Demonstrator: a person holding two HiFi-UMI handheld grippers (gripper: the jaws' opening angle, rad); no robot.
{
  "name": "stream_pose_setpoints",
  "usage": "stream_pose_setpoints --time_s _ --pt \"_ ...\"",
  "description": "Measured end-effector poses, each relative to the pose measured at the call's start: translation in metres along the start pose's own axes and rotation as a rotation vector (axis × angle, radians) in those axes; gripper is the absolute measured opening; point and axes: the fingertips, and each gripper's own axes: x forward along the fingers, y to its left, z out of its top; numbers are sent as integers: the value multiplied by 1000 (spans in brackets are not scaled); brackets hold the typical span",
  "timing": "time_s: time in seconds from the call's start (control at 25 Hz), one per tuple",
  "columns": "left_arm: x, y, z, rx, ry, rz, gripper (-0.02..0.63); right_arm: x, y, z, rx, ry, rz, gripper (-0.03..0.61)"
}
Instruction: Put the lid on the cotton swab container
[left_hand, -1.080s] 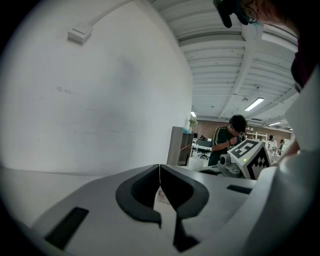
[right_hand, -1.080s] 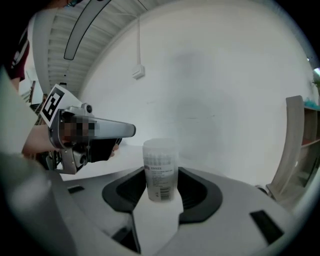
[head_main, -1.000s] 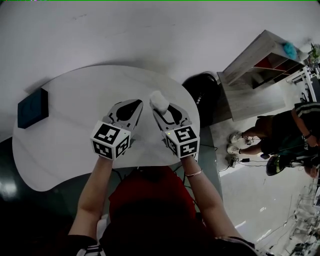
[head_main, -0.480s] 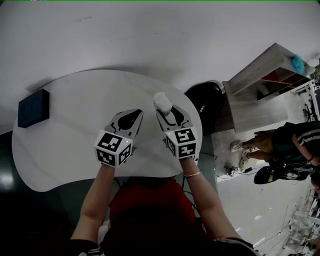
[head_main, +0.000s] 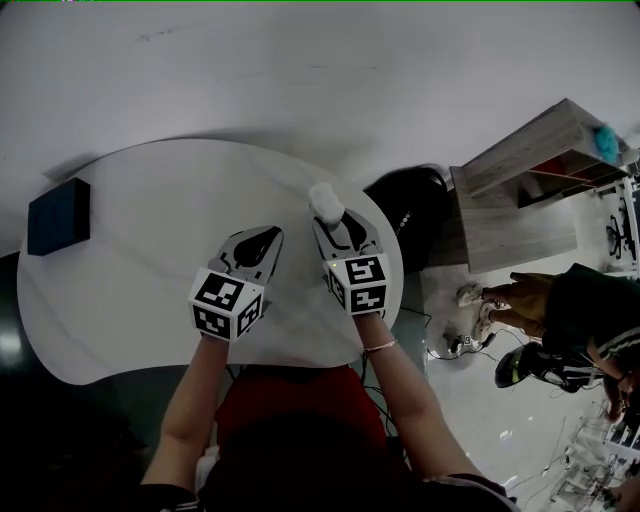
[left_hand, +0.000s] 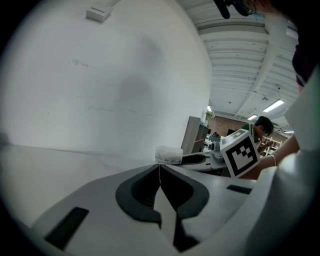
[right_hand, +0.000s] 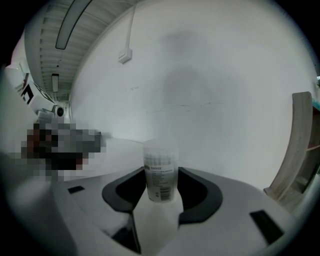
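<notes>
A translucent cotton swab container (head_main: 325, 202) with a printed label stands upright between the jaws of my right gripper (head_main: 331, 216), which is shut on it near the table's right end. The right gripper view shows the container (right_hand: 160, 175) squeezed at its lower half by the right gripper (right_hand: 161, 189); whether a lid sits on it I cannot tell. To its left, my left gripper (head_main: 268, 236) hovers over the white table (head_main: 140, 260). Seen from the left gripper (left_hand: 160, 167), its jaws meet in a thin line with nothing between them, and the container's top (left_hand: 169, 154) shows just beyond.
A dark blue box (head_main: 57, 215) lies at the table's far left. Off the right edge are a black round seat (head_main: 410, 205), a grey shelf unit (head_main: 530, 180) and a person (head_main: 580, 320) on the floor area.
Both grippers keep nearly the same stance, the right one still shut on the container. The person at the right has moved lower in the view.
</notes>
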Motion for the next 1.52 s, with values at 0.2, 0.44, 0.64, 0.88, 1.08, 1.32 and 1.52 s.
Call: stream_pose_setpoints --time_s 0.2,0.44,0.64,0.88,1.08,1.32,1.52 --pt "8 6 -5 -19 13 3 25 11 -7 -1 7 1 -10 206" --pt "12 12 -9 -40 21 5 25 20 -10 -4 13 16 -9 206" --pt "14 14 -10 -52 27 -6 25 24 -10 -6 20 30 -8 206" --pt "15 16 -14 -68 36 -19 25 26 -12 -12 25 55 -17 206" --pt "15 18 -14 -73 37 -19 25 26 -12 -15 21 78 -19 206" --pt "14 18 -17 -81 39 -15 25 27 -14 -19 6 96 -17 206" --pt "12 19 -20 -86 46 -11 25 27 -14 -18 7 94 -25 207"
